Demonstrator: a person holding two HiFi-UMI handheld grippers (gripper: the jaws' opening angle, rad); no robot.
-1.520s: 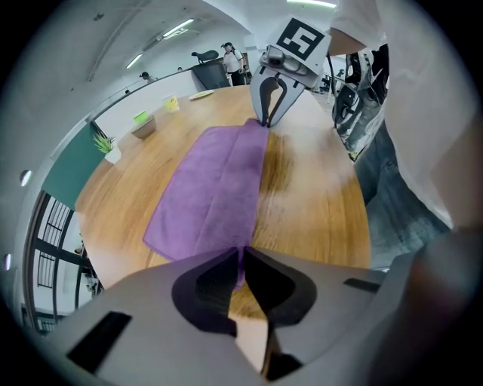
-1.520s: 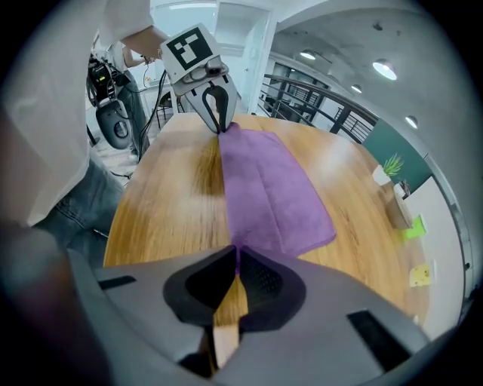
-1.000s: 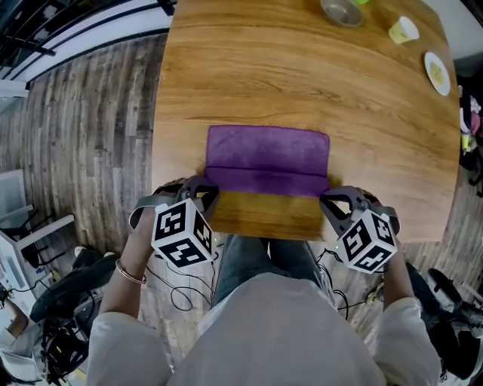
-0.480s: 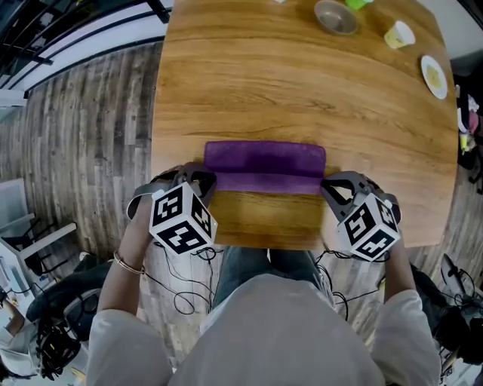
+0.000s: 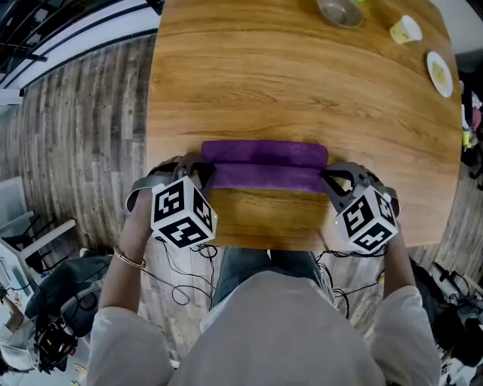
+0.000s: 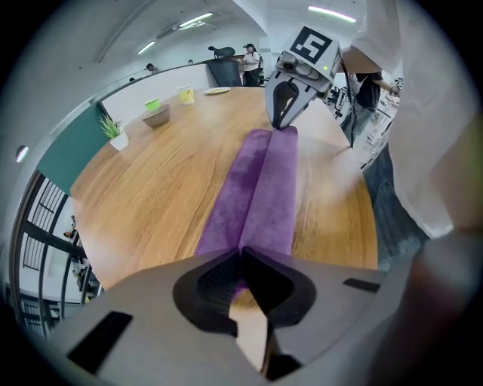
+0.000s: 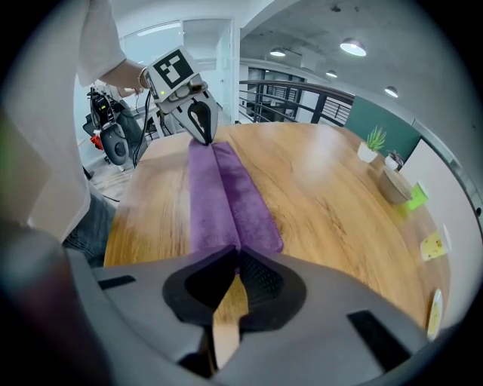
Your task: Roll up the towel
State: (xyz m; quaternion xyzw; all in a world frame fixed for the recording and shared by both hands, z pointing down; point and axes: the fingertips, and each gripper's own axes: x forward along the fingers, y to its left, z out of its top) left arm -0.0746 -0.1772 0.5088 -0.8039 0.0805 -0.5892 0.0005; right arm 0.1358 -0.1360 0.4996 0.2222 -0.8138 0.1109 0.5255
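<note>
A purple towel [image 5: 264,164] lies on the wooden table [image 5: 302,83] near its front edge, folded over into a narrow band with a raised near fold. My left gripper [image 5: 202,175] is shut on the towel's left end, and my right gripper [image 5: 329,181] is shut on its right end. In the left gripper view the towel [image 6: 260,188] runs away from my jaws to the right gripper [image 6: 285,124]. In the right gripper view the towel [image 7: 219,200] stretches to the left gripper [image 7: 202,137].
At the table's far side stand a bowl [image 5: 341,10], a small cup [image 5: 405,30] and a plate [image 5: 440,74]; a small potted plant [image 6: 115,132] shows in the left gripper view. The person's lap sits against the front edge. Wood floor and cables lie to the left.
Both grippers have moved away from the person across the table, carrying the towel's near edge over the rest. The flat part showing has shrunk to a narrow strip.
</note>
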